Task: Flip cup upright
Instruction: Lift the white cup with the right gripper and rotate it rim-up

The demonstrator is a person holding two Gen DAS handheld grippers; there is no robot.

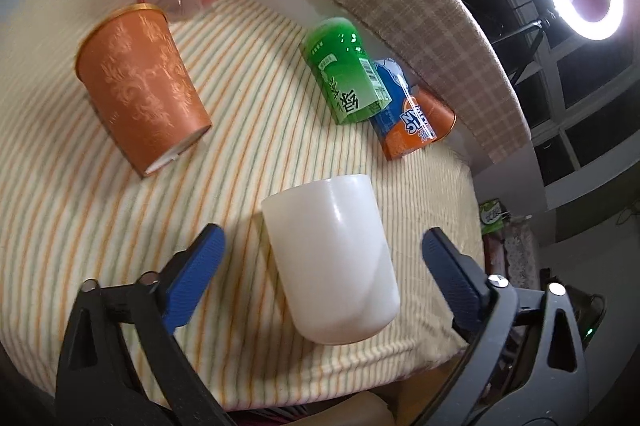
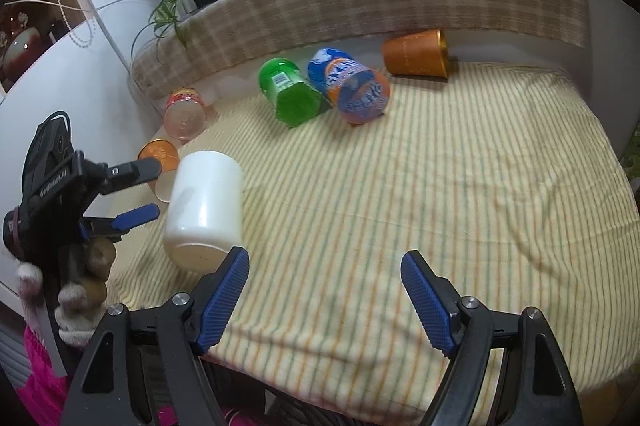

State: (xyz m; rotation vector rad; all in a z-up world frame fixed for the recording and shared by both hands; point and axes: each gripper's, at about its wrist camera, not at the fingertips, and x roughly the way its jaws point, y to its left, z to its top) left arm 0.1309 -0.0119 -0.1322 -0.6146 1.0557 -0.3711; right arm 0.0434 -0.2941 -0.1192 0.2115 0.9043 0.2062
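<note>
I'm lining up my left claw (image 1: 322, 258) w/ the white cup (image 1: 334, 258), jaws spread wide on both sides, not touching it yet. The cup's lying on its side near the front edge of the striped surface (image 2: 440, 194), so nothing's flipped yet: grip, lift and turn are all left. My right claw (image 2: 324, 290) is hovering spread too, holding nothing.

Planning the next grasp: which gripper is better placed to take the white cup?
Left. The left gripper is open with the white cup lying between its fingers. The right gripper is open over bare striped cloth, with the cup off beside its left finger.
</note>
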